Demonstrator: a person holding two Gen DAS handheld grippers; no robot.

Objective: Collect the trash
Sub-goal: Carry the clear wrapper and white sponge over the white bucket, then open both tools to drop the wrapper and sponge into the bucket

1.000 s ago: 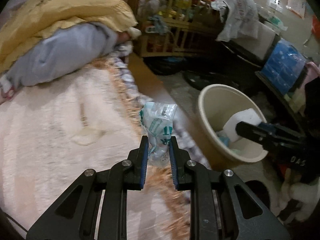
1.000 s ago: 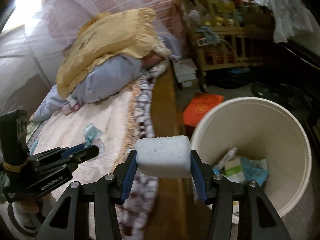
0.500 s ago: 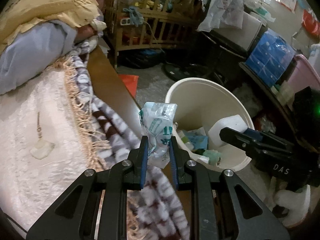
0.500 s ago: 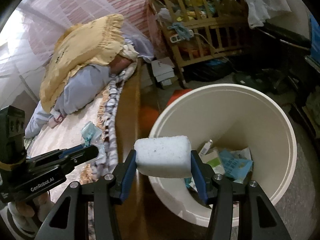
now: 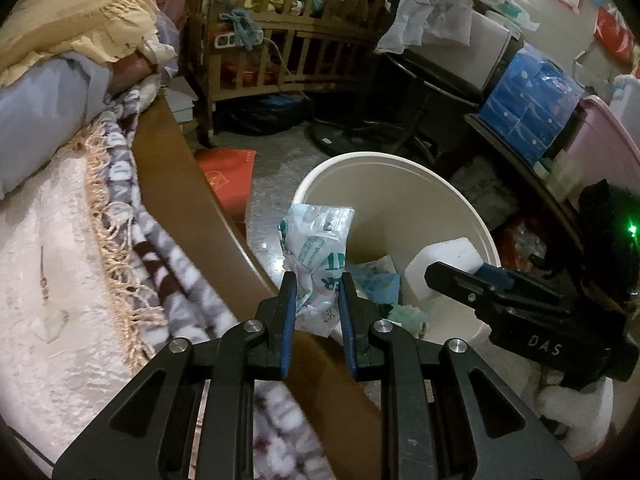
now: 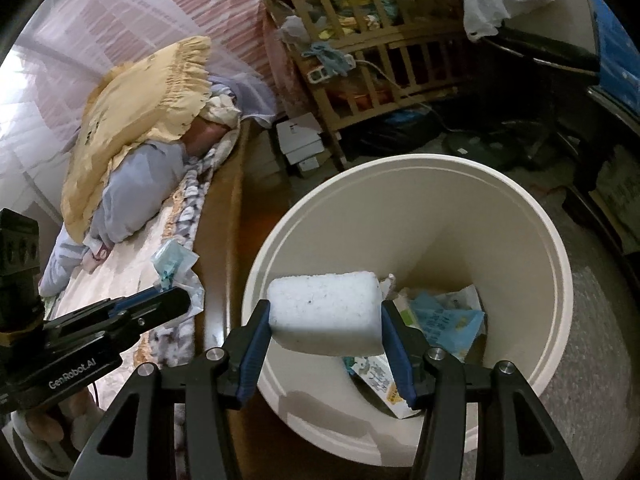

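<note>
Yellow ruffled pillow (image 6: pixel 140 112) at 10 o'clock, lying on grey-blue bedding (image 6: pixel 132 192). Fringed cream blanket (image 5: pixel 52 280) at 8–9 o'clock, w/ brown-white patterned cloth (image 5: pixel 168 276) along its edge, next to wooden bed rail (image 5: pixel 180 184). Wooden crib (image 5: pixel 280 36) at 12 o'clock, packed w/ clothes. Red box (image 5: pixel 228 168) on floor just beside bed rail. Blue drawer unit (image 5: pixel 528 108) at 2 o'clock; pink bin (image 5: pixel 608 148) at 3 o'clock. White cartons (image 6: pixel 300 140) stacked by crib leg.

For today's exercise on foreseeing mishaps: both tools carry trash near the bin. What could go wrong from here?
1. The left tool holds the crumpled plastic wrapper near the bin rim, so it might drop onto the bed frame.
2. The foam block in the right tool could bounce out.
</note>
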